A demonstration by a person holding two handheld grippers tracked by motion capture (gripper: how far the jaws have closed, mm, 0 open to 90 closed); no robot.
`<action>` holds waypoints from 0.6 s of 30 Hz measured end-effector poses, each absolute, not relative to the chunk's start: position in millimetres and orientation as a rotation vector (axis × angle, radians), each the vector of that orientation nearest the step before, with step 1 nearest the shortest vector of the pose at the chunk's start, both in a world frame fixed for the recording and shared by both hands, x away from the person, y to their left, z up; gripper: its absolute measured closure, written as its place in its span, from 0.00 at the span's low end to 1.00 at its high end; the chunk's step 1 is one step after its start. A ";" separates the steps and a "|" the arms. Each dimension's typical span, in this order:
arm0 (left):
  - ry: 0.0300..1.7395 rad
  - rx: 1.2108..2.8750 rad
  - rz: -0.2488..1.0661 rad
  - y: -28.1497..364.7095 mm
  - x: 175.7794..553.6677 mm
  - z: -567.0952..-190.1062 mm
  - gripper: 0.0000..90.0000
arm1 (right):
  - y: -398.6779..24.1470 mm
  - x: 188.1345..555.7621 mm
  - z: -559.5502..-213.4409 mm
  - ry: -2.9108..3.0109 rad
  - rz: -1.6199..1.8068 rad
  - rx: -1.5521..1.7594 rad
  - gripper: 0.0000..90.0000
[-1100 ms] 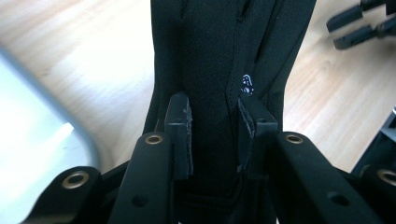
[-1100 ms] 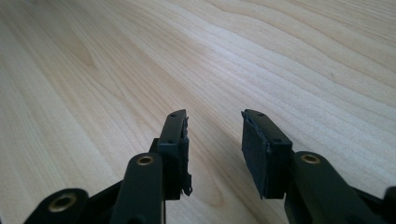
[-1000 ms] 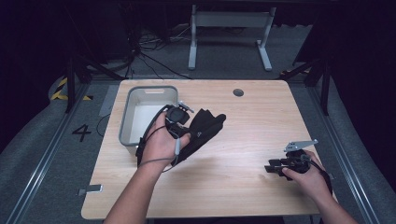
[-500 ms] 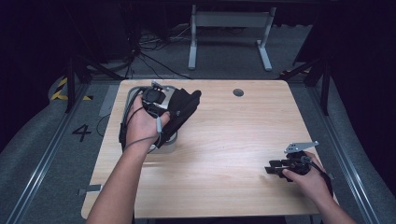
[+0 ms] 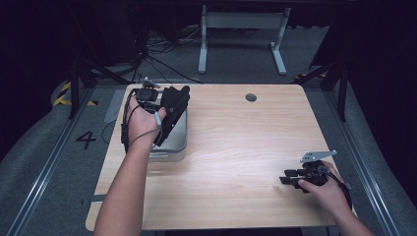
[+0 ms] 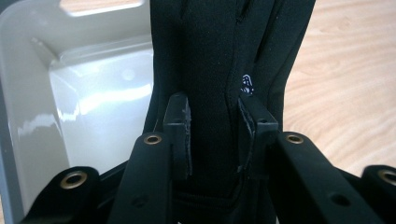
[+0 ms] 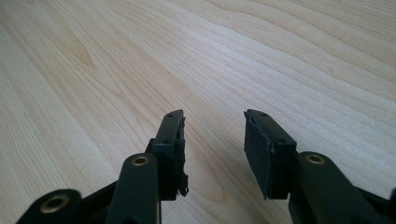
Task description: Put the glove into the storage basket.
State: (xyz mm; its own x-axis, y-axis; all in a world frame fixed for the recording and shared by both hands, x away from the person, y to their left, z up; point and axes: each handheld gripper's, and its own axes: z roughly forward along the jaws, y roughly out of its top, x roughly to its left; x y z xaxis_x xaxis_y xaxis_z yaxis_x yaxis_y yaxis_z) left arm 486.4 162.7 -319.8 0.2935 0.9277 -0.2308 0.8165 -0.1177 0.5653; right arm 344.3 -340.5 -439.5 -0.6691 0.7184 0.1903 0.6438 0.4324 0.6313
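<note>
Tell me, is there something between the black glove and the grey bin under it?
Nothing visible is in the way. The left tool is clamped on the black glove, which hangs at the open grey bin; the bin's floor looks bare.

Light fell from above onto the wooden table (image 5: 236, 147), which stood bright while the floor and room around it sank into near black. The high view was soft and grainy. In the left gripper view, glare streaked the grey bin (image 6: 84, 93), and the black glove (image 6: 219, 56) showed almost no detail. The right gripper view was evenly lit, with the nearest jaw parts slightly blurred.
</note>
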 end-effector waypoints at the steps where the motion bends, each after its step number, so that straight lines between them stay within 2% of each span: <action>1: 1.565 1.959 0.238 163.7 488.3 -321.7 0.76 | -340.0 343.9 -439.8 2.566 1.059 1.224 0.66; 12: 1.726 1.961 0.234 171.8 516.0 -352.6 0.76 | -335.0 342.4 -438.2 2.576 1.058 1.189 0.65; 18: 1.769 1.962 0.157 172.4 522.3 -372.3 0.76 | -332.3 342.4 -438.5 2.585 1.058 1.171 0.65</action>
